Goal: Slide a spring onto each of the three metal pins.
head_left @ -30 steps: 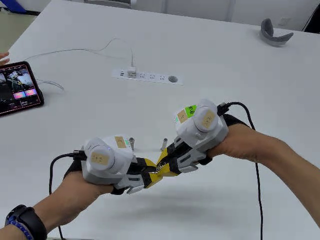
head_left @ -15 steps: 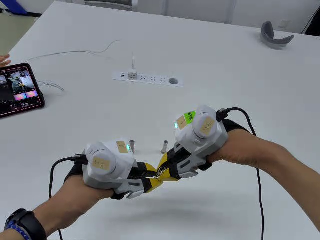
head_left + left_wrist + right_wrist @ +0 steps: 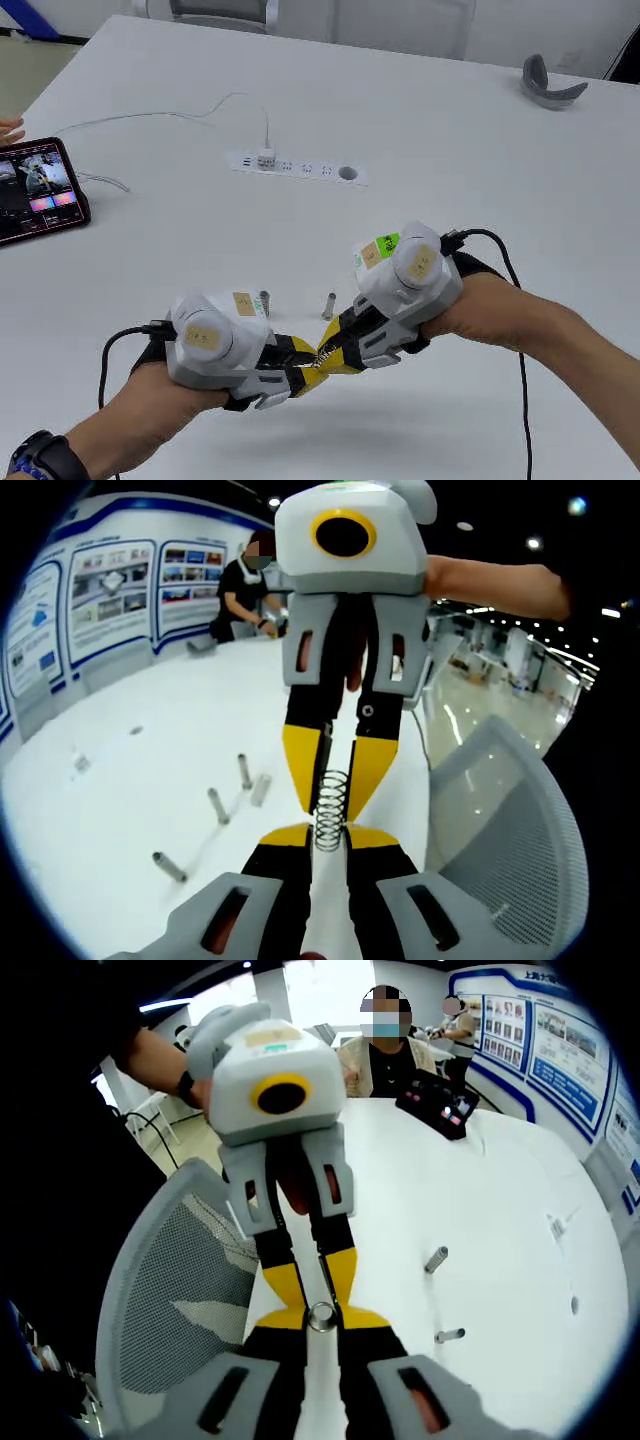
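A small metal spring [image 3: 322,352] hangs above the white table [image 3: 450,170], between two grippers that meet tip to tip. In the left gripper view the spring [image 3: 329,810] runs from my left gripper [image 3: 327,838] up between the yellow fingers of the right gripper [image 3: 335,775]. From my right gripper [image 3: 320,1318] I see its end as a ring [image 3: 320,1315] at the tips, facing the left gripper [image 3: 320,1275]. Both look shut on the spring. Two metal pins [image 3: 264,301] [image 3: 329,305] stand just behind the grippers. Several pins [image 3: 217,805] show on the table.
A tablet [image 3: 35,190] lies at the table's left edge. A white power strip [image 3: 295,167] with a plugged cable sits mid-table. A grey curved object [image 3: 550,85] rests at the far right. A mesh chair [image 3: 510,820] stands beside the table, and people sit at it [image 3: 385,1055].
Both grippers stay tip to tip on the spring. The slight shift of the whole picture comes from the head camera.
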### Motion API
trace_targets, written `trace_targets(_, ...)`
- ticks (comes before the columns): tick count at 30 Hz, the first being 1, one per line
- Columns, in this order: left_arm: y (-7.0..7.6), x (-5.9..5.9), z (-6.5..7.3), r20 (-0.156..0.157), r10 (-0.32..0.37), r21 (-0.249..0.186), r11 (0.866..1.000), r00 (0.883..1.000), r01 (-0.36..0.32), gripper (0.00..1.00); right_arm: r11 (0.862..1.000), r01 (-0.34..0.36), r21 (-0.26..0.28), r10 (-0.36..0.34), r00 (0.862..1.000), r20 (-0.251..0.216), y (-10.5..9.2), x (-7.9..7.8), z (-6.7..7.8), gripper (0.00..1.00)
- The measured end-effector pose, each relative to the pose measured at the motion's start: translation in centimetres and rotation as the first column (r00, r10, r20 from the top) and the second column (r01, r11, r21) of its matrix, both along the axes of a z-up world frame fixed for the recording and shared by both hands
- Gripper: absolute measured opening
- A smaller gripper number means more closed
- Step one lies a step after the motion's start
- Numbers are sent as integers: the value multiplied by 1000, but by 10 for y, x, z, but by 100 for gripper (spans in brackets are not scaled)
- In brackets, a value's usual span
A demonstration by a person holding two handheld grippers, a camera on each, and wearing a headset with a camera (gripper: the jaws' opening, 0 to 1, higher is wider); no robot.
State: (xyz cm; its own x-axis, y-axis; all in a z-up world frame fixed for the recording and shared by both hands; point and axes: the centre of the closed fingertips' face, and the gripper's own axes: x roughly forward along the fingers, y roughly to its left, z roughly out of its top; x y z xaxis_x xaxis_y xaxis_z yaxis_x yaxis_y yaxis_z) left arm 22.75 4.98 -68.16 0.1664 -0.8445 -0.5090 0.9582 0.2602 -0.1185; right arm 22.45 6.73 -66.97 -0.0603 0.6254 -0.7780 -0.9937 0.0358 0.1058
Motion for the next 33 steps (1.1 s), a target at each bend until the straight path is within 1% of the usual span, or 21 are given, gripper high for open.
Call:
trace_targets(1,1,1,-1,0,7,3,1000,1000,-7,14,1000,3,-1,-3,1000,1,-2,1,0,12)
trace_targets(4,6,3,-4,-2,27,10,1000,1000,-27,24,1000,23,-1,-23,1000,4,-7,5,-1,12)
trace_targets(6,10,5,-6,-6,44,10,999,999,-44,24,999,41,-2,-41,999,6,-11,8,-3,12)
trace_targets(11,22,9,-9,-21,95,9,995,995,-95,29,997,68,-19,-68,998,11,-22,13,-8,12)
trace_targets(14,29,12,-11,-23,122,18,992,992,-122,31,997,79,-23,-79,997,14,-25,16,-9,12)
trace_targets(16,35,16,-11,-28,159,16,987,987,-159,32,995,97,-23,-97,995,13,-28,20,-11,12)
trace_targets(18,41,20,-12,-43,195,8,981,980,-195,35,994,106,-29,-106,994,11,-30,23,-12,12)
trace_targets(25,61,27,-17,-47,269,19,963,962,-269,42,989,139,-39,-139,990,18,-39,36,-16,12)
trace_targets(29,69,29,-17,-49,300,24,954,953,-299,45,987,153,-44,-152,988,21,-42,43,-17,12)
trace_targets(33,78,33,-19,-50,337,31,941,940,-336,49,984,170,-55,-169,985,21,-47,50,-19,12)
